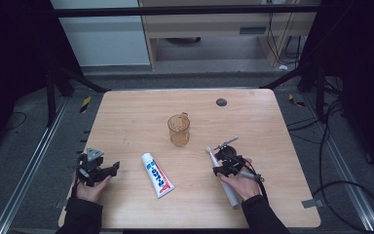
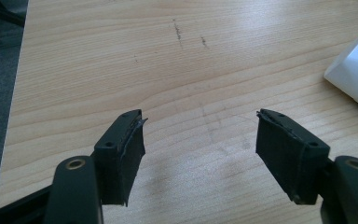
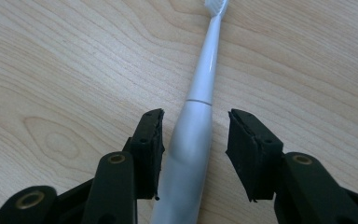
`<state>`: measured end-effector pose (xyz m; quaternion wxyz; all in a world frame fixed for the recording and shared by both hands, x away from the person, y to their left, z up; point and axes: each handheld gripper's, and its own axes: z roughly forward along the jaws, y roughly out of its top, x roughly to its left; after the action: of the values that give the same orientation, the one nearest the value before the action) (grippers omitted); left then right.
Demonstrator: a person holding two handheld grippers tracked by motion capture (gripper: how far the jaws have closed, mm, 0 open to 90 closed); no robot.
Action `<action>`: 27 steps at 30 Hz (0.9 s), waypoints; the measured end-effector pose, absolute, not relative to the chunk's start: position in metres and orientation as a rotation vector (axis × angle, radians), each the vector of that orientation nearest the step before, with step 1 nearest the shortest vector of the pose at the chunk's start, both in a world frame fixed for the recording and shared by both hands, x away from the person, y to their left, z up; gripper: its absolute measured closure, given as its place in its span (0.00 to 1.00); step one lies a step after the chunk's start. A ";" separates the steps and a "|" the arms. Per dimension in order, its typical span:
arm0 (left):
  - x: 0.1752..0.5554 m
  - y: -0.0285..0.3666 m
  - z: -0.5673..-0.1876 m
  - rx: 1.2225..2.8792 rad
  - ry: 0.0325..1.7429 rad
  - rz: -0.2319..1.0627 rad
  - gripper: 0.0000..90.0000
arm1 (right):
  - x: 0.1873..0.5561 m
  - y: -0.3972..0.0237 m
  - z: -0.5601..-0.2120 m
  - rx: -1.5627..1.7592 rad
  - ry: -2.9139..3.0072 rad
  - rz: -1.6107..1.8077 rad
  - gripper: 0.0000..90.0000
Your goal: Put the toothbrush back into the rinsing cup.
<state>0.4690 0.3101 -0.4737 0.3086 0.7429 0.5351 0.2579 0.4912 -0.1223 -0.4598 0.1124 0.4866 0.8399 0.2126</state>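
A person at a wooden table [image 1: 126, 117] worked a two-jaw gripper in each hand, the right gripper [image 3: 195, 140] lowered over an electric toothbrush [image 3: 196, 126] that lay flat on the tabletop near the person's right hand, its bristled head pointing away toward an amber plastic cup [image 1: 179, 129]. The right jaws stood apart on either side of the toothbrush's white handle, the left jaw close against it and the right jaw a little clear, so nothing was yet gripped. The left gripper [image 2: 200, 149] rested near the table's left edge with its jaws spread wide over bare wood, holding nothing; the cap end of a tube of toothpaste [image 1: 157, 174] showed just beyond it, the tube lying between the two hands. The risk from here appeared to lie in the handle's smooth, rounded, tapering shape: jaws closing off-centre could have squeezed it sideways or rolled it along the table rather than seizing it. A grip taken this far toward the neck could also have left the heavier body hanging, letting the brush pivot or slip on lifting, possibly knocking the upright cup.
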 end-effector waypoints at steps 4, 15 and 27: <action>0.469 0.310 -0.474 1.965 1.415 0.679 0.35 | 0.493 -0.122 -0.461 1.437 2.471 0.622 0.62; 0.469 0.310 -0.474 1.966 1.415 0.676 0.35 | 0.496 -0.121 -0.466 1.453 2.489 0.583 0.63; 0.469 0.310 -0.474 1.970 1.414 0.673 0.35 | 0.498 -0.118 -0.472 1.465 2.513 0.527 0.67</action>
<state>0.4694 0.3099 -0.4743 0.3077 0.7449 0.5346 0.2545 0.4983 -0.1176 -0.4715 0.0923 0.4935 0.8465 0.1773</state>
